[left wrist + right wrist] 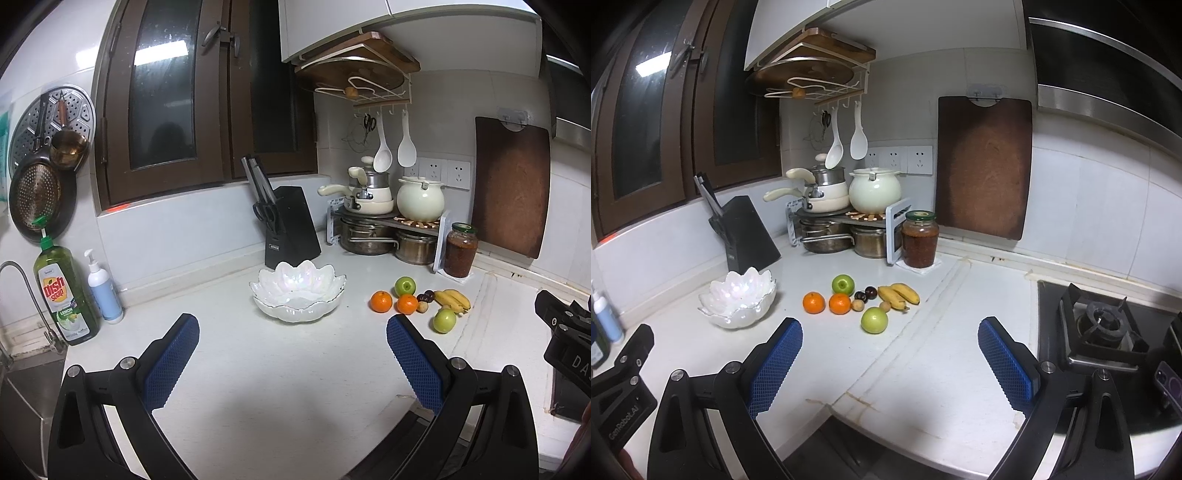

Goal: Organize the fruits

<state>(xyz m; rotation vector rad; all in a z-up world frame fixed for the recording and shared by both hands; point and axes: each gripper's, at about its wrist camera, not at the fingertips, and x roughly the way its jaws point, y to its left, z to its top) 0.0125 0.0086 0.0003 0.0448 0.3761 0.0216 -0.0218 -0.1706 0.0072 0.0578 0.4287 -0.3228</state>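
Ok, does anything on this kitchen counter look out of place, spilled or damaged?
Nothing is spilled or broken. The fruit lies loose on the counter beside the empty petal-shaped bowl: two oranges, two green apples, bananas and a few small fruits. The counter seam shows brownish staining.

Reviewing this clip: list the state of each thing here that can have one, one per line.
Left gripper: open, empty.
Right gripper: open, empty.
Petal-shaped bowl: upright, empty.
Fruits: loose on the counter, outside the bowl.
Glass jar: lid on.
White pot: lidded.
Stove burner: unlit.
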